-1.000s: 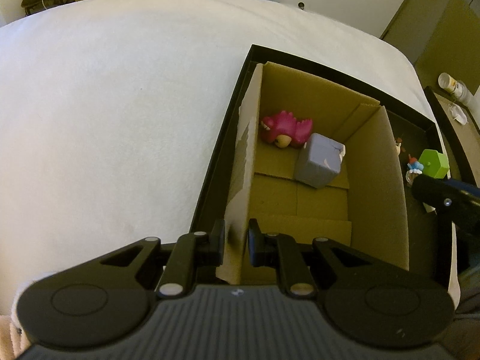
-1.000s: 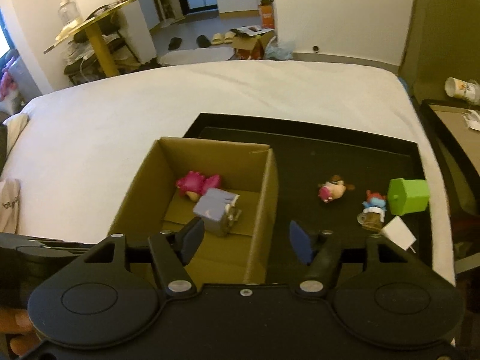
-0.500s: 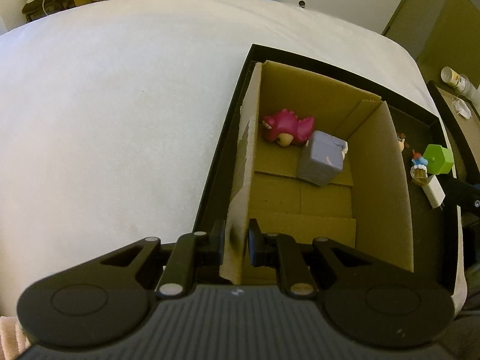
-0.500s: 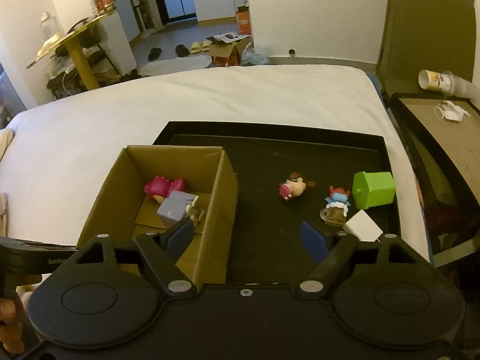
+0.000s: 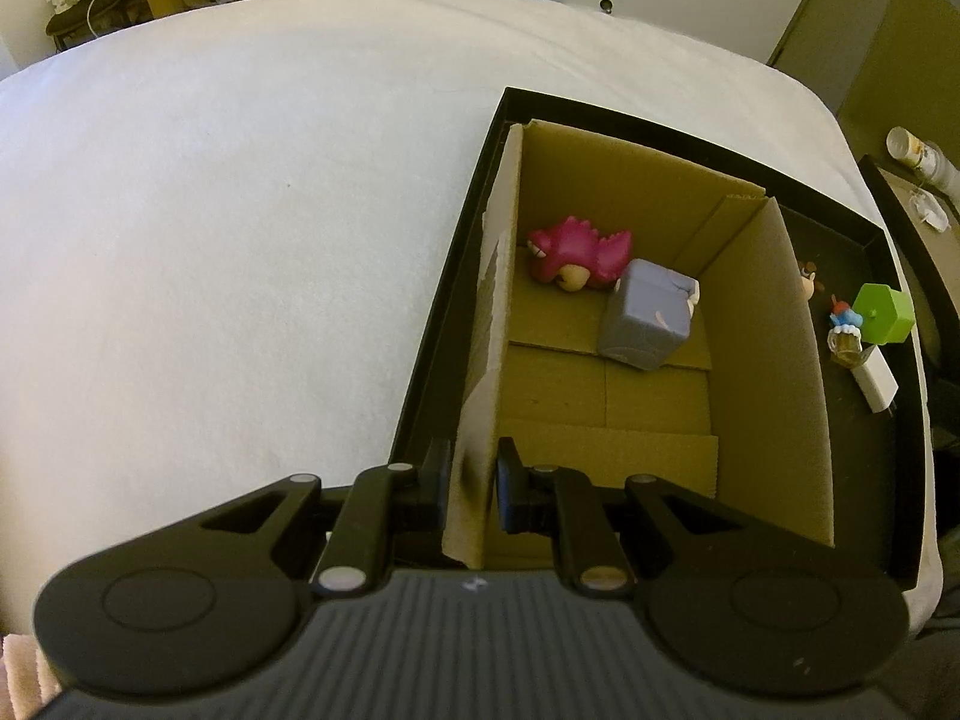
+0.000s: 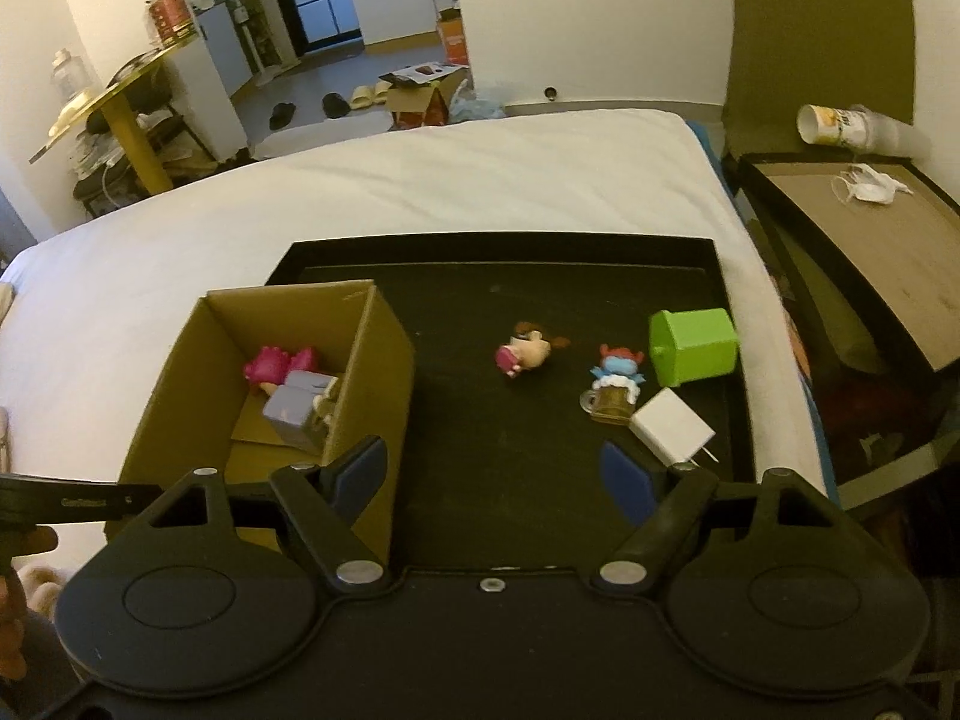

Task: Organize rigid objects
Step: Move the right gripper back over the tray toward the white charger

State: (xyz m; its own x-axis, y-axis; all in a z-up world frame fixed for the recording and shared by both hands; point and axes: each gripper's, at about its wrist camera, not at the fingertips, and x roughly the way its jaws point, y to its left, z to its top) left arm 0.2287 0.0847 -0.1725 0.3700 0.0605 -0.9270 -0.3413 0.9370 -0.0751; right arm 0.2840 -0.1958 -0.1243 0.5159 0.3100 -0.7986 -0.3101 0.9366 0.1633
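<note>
Cardboard box (image 5: 654, 324) wall clamped by left gripper (image 5: 471, 483), lower centre, likely for steadying. Right gripper (image 6: 495, 474) held spread, empty, above black tray (image 6: 504, 252); green block (image 6: 693, 345) right of centre, unsorted.

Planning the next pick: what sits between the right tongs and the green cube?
In the right wrist view, the white charger lies between the open right tongs and the green cube.
</note>
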